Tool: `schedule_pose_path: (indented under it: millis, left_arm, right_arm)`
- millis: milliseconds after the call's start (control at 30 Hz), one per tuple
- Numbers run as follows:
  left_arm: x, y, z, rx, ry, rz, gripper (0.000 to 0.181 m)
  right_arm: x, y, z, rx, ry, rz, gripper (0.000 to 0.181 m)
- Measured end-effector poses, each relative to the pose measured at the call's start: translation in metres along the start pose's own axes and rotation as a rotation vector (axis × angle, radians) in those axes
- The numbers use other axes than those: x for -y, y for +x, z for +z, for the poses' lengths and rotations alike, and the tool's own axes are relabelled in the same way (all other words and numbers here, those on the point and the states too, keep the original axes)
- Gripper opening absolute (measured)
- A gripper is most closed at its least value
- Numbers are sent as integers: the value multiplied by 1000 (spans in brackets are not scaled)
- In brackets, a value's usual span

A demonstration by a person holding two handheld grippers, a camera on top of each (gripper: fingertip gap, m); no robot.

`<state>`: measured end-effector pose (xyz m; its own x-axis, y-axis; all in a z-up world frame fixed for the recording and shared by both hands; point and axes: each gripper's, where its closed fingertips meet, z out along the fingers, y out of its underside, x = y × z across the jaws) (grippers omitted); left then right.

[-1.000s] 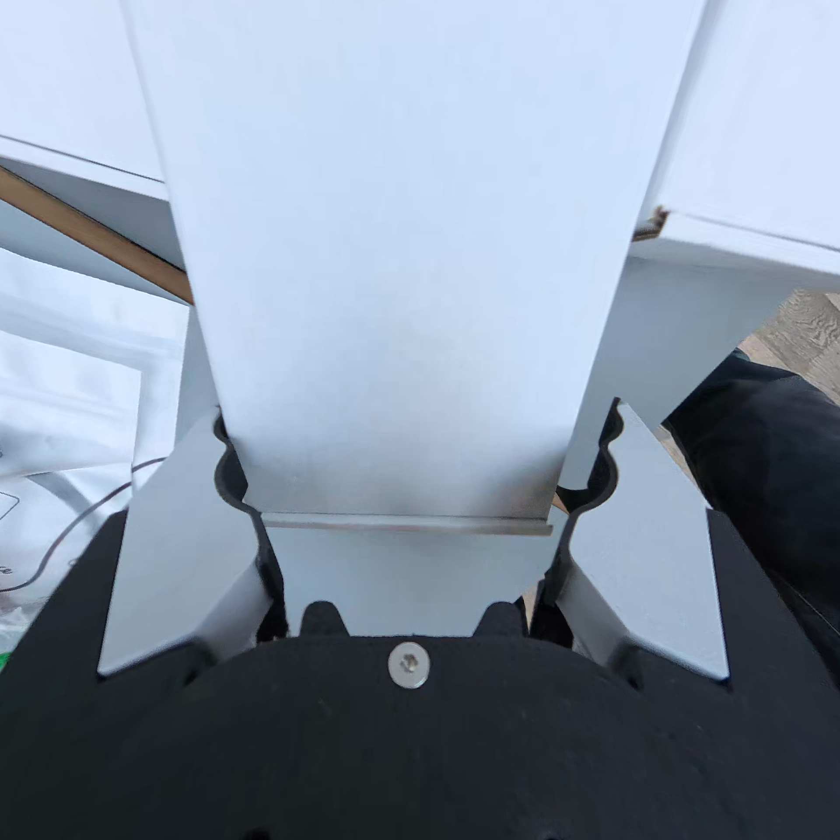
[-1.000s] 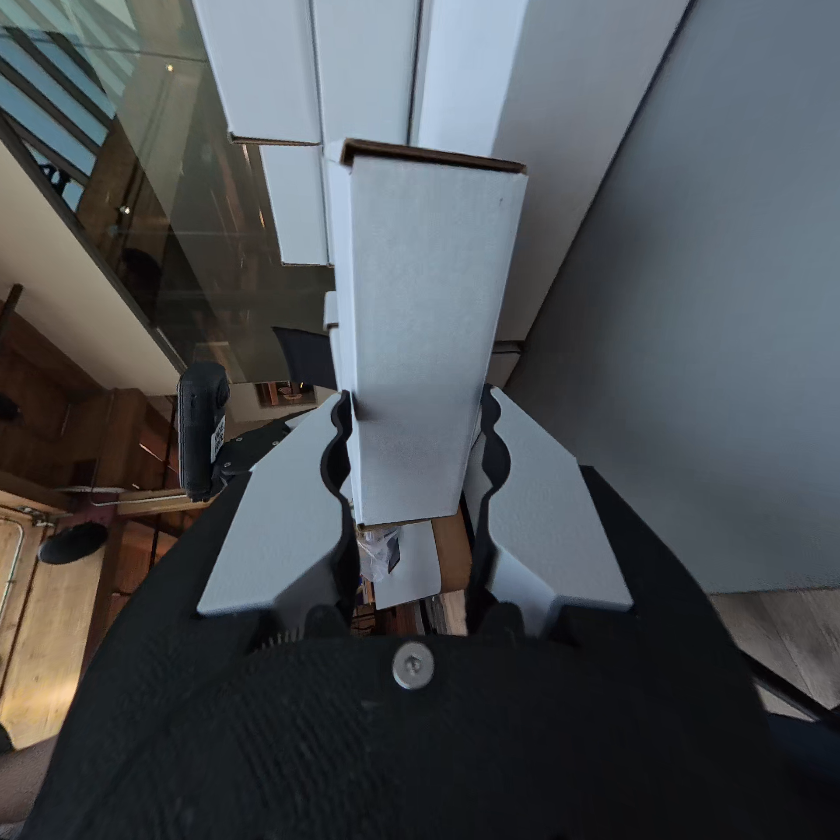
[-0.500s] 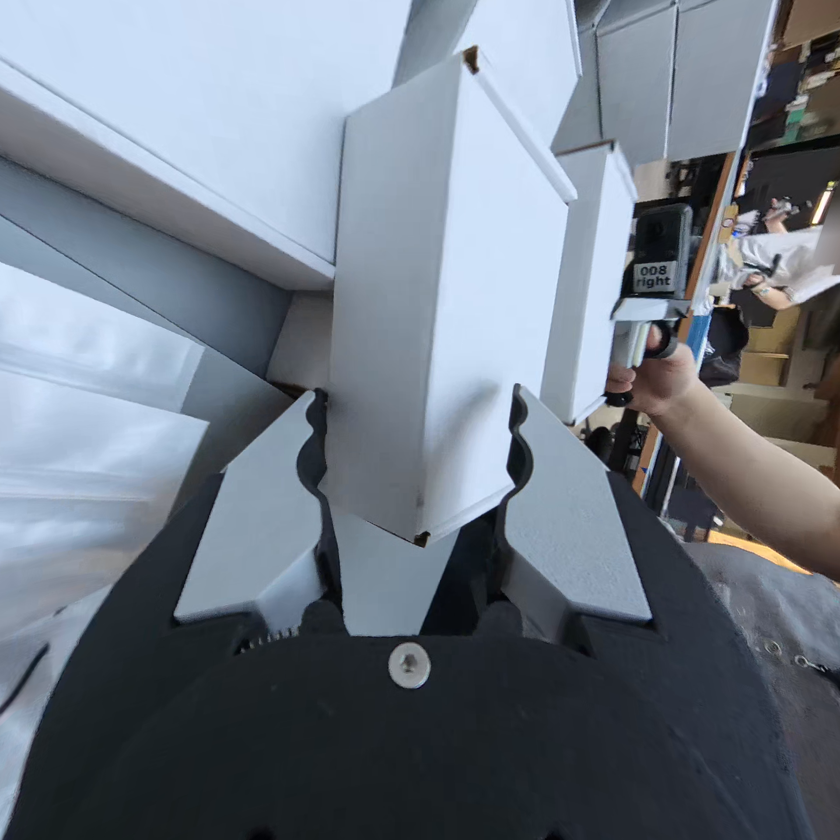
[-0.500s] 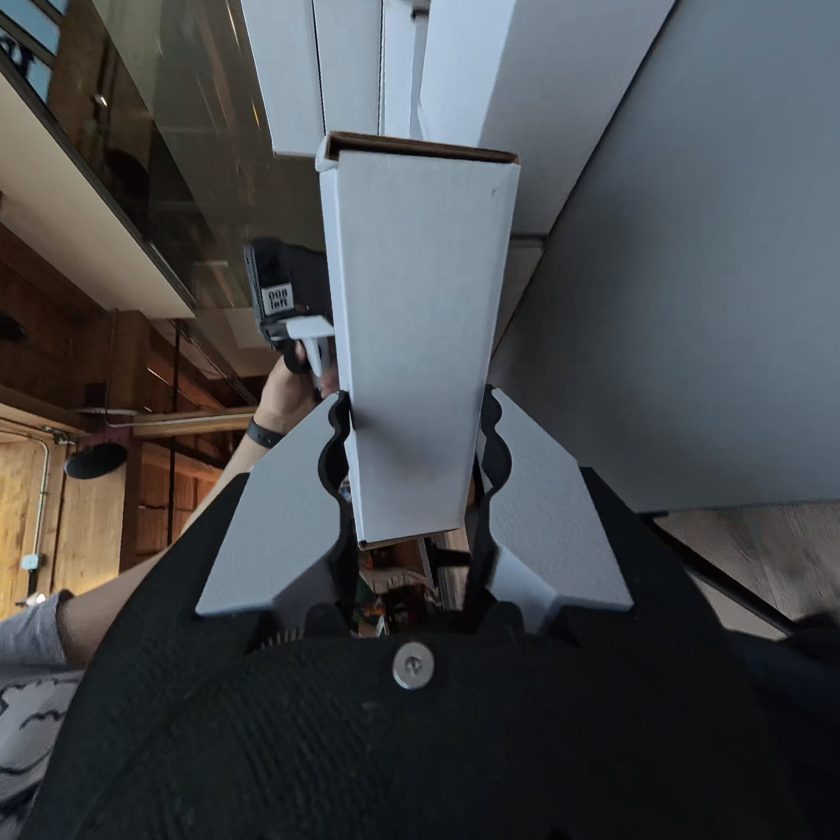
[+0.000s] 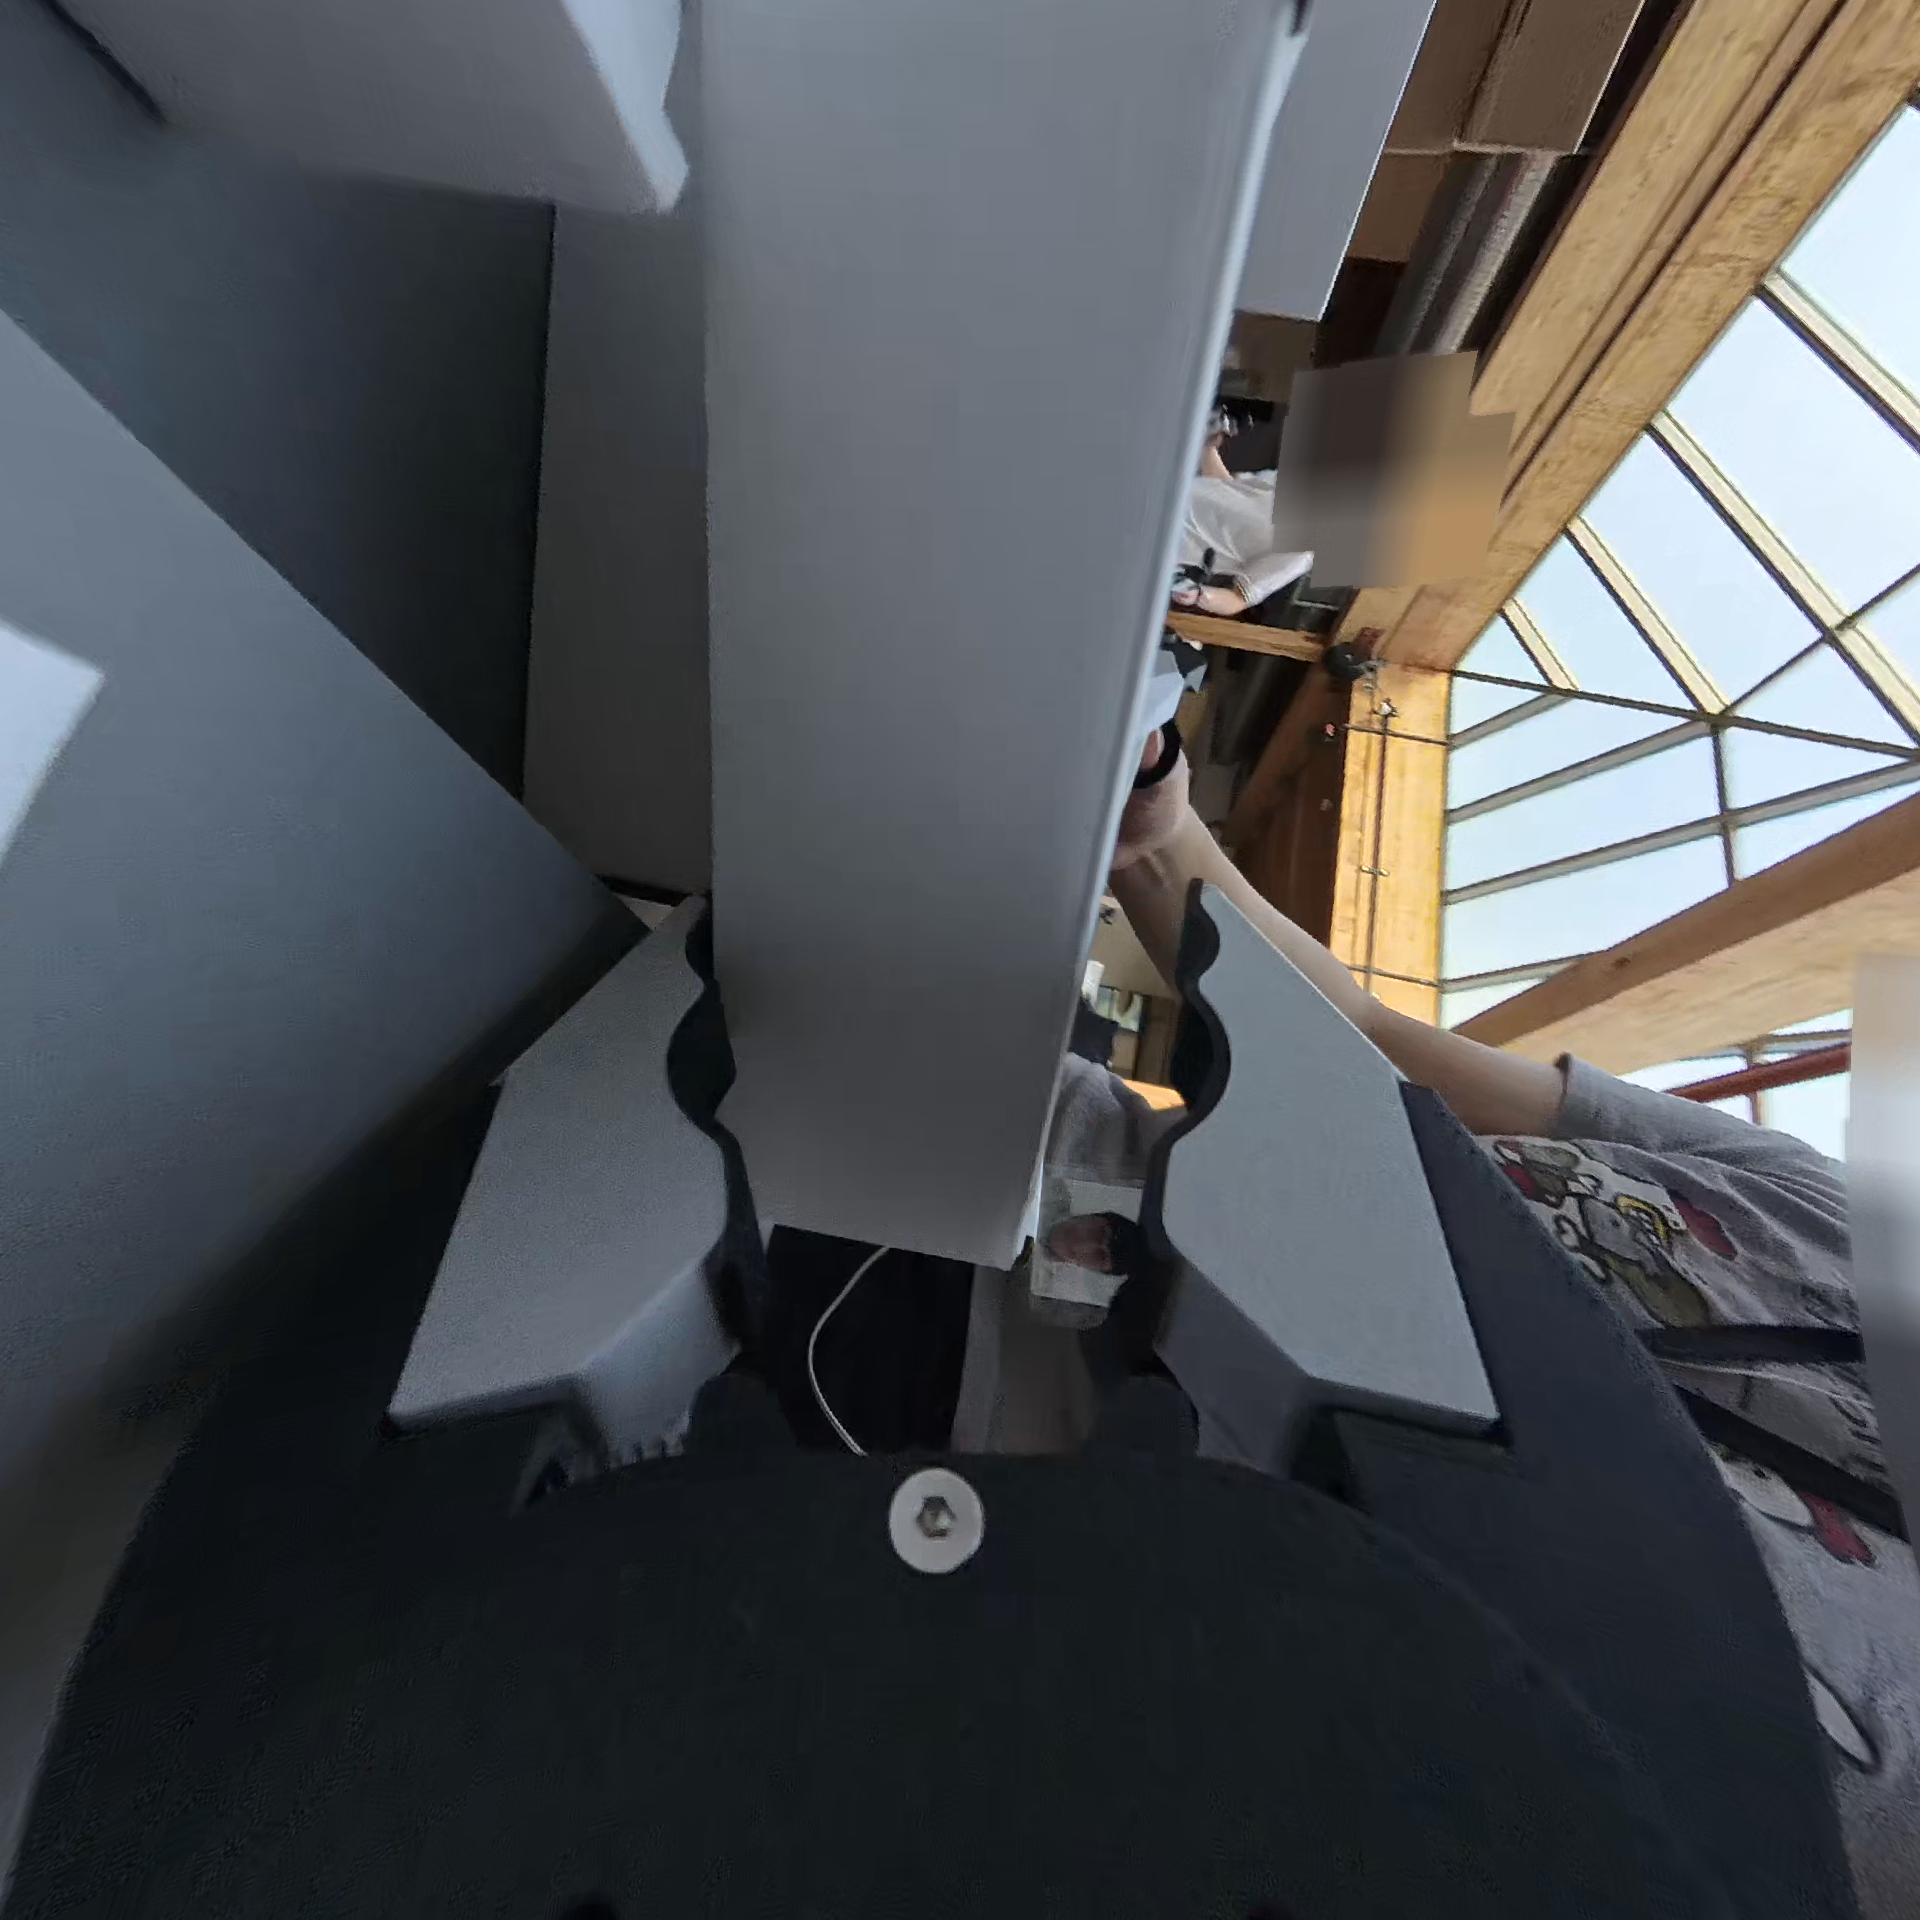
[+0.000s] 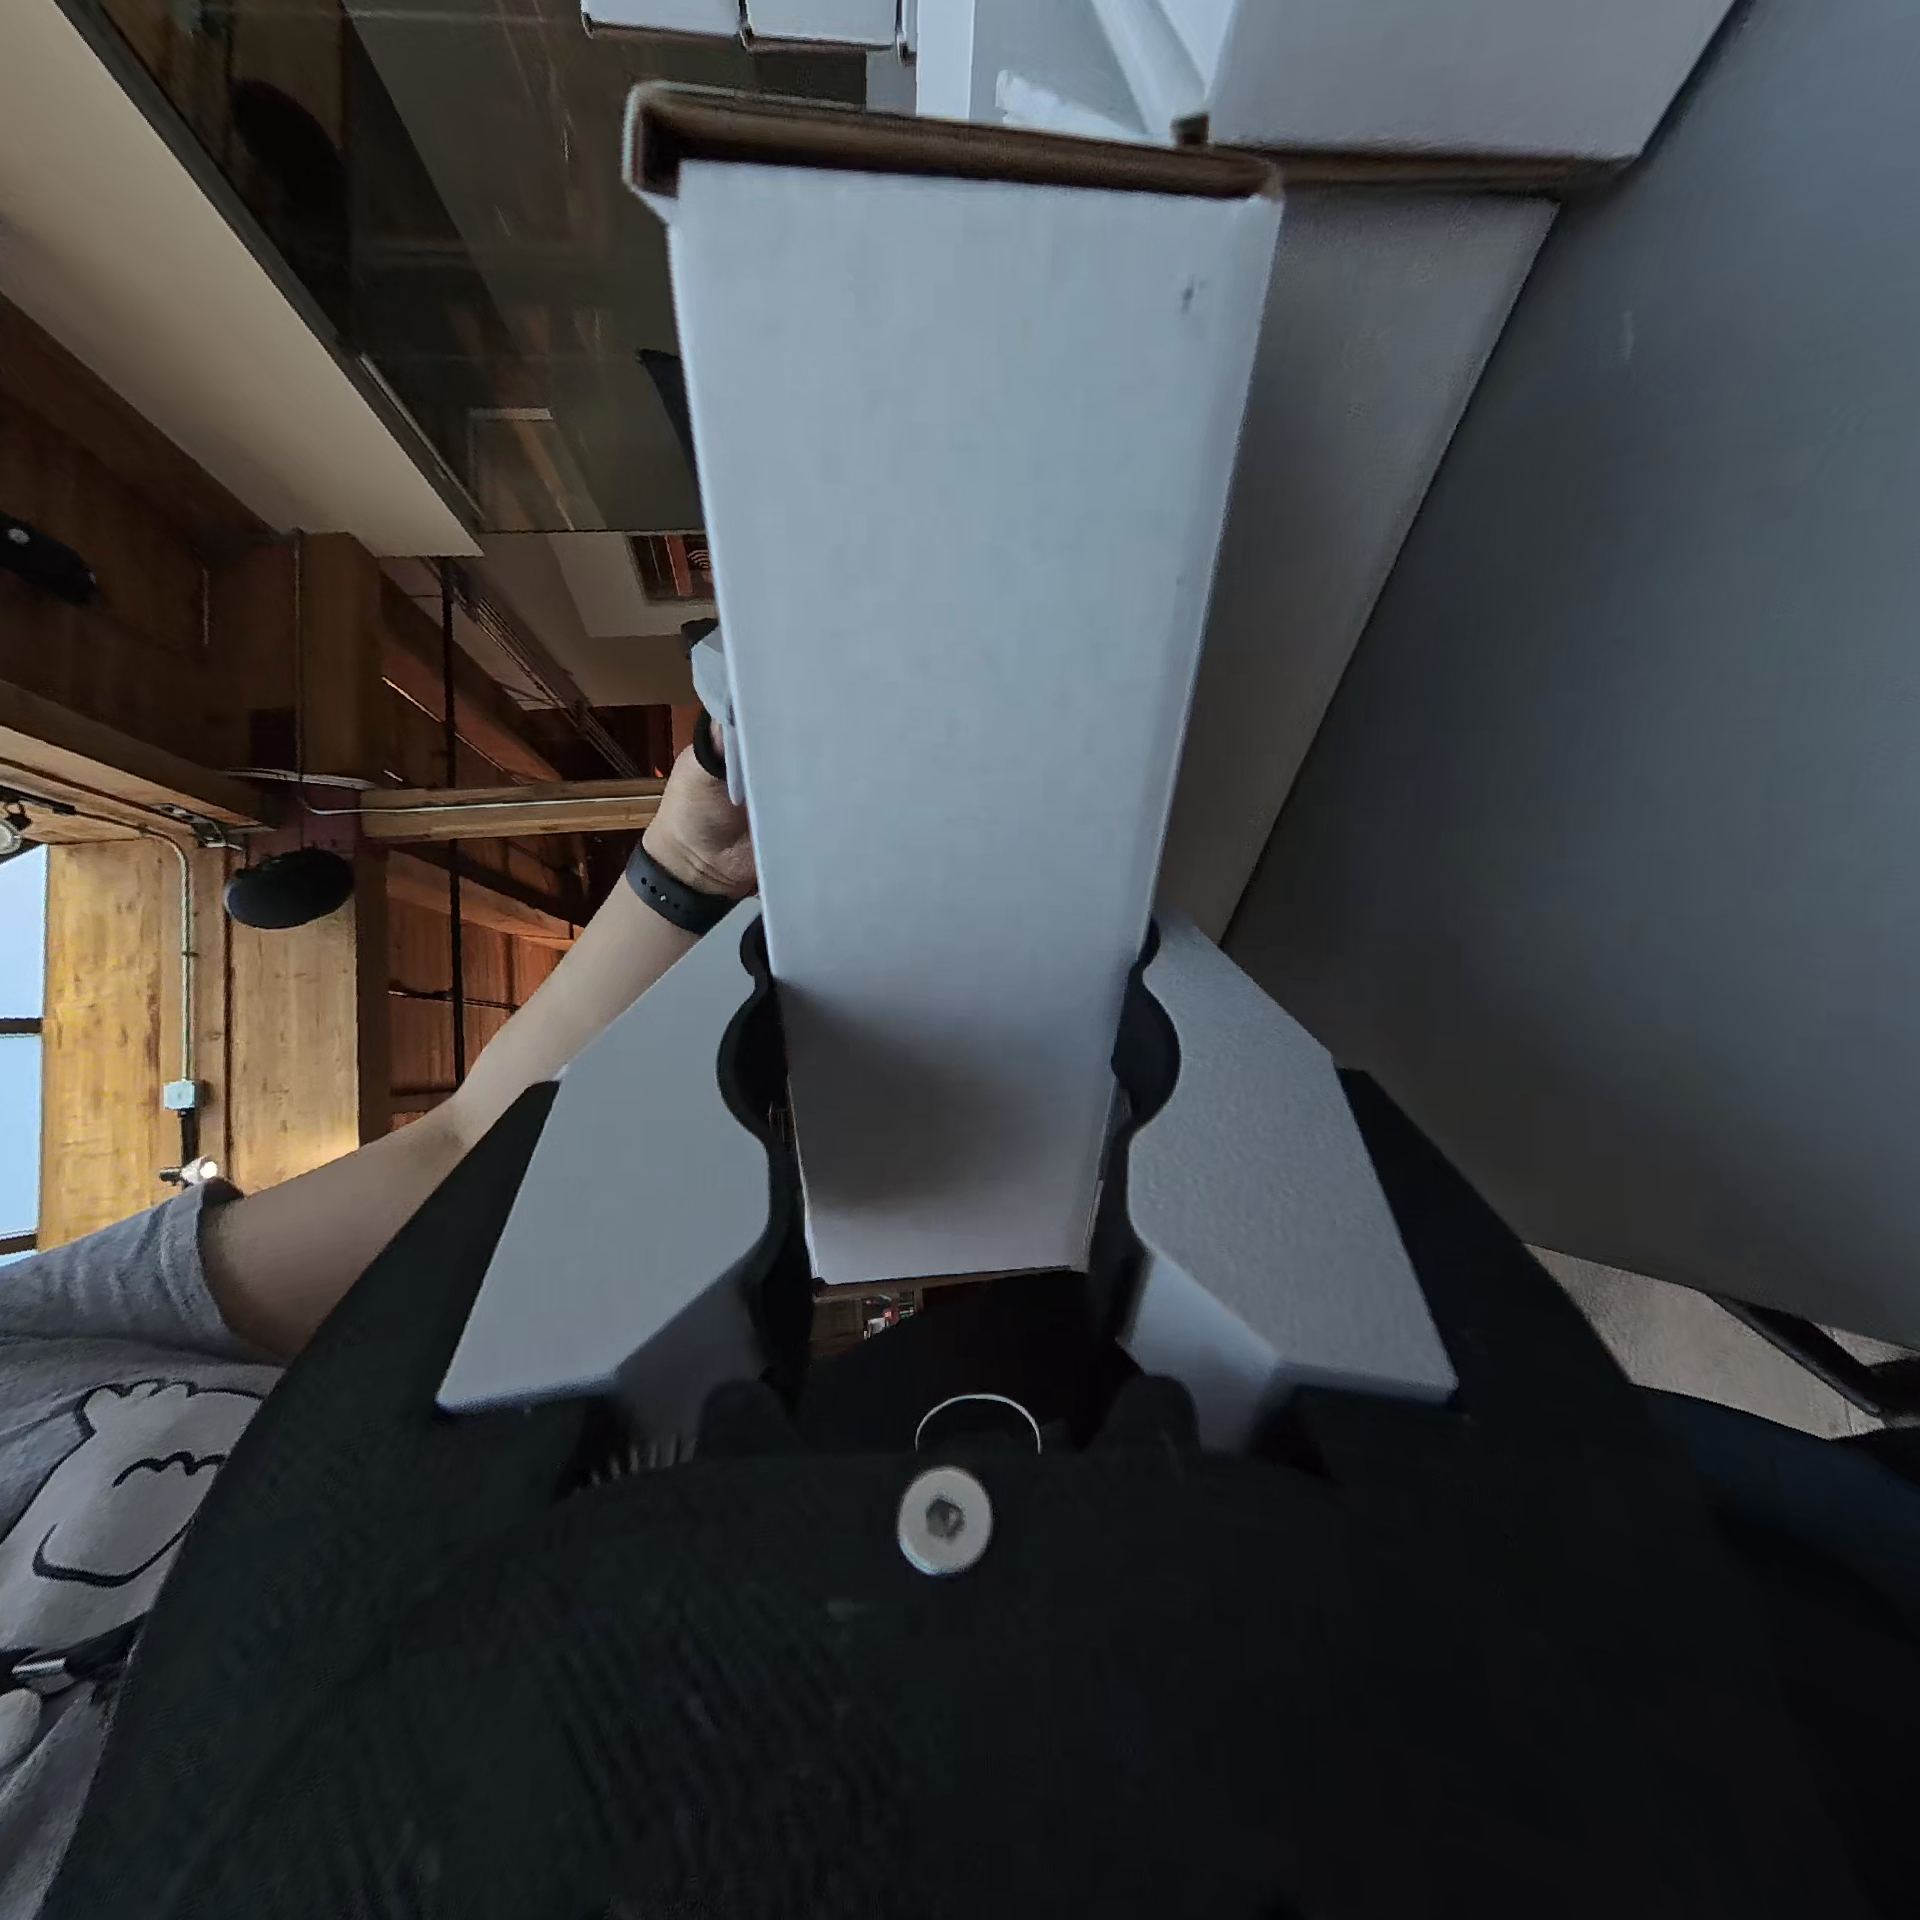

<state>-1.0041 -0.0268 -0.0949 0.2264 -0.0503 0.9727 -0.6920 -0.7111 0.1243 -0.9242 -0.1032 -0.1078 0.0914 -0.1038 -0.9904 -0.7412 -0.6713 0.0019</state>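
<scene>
The white box [image 5: 935, 623] runs off the left wrist view's top edge, hiding most of a hand [image 5: 1148, 800] at centre right; the view is blurred.

Timber beams [image 5: 1621, 312], slanted skylight panes [image 5: 1704, 665] bright with daylight, dim wood-panelled wall [image 6: 125, 582], grey partition [image 6: 1662, 727]

A large timber-framed interior, apparently a converted loft or workshop used for packing. At the right of the left wrist view, heavy wooden beams [image 5: 1621, 343] frame a sloping glazed roof [image 5: 1714, 748]. At the left of the right wrist view, wood-panelled walls [image 6: 291, 997], a glass balustrade [image 6: 436, 239] along an upper level and exposed conduit [image 6: 468, 800] appear. White cardboard boxes [image 6: 1382, 62] crowd the upper part of both views, and a person in a white top [image 5: 1236, 530] sits behind them in the left wrist view.
</scene>
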Motion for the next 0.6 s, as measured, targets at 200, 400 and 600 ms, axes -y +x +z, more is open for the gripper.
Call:
schedule_pose_path:
  millis: [200,400,600]
  left_arm:
    - [-34,13,9,-138,-127,10,63]
    - [-30,7,12,-112,-28,-28,69]
    - [-44,36,-8,-151,97,-4,67]
  right_arm:
    - [-4,-1,-13,79,-19,20,63]
    - [-17,-1,-14,86,-74,29,62]
    - [-36,-27,-29,86,-110,12,62]
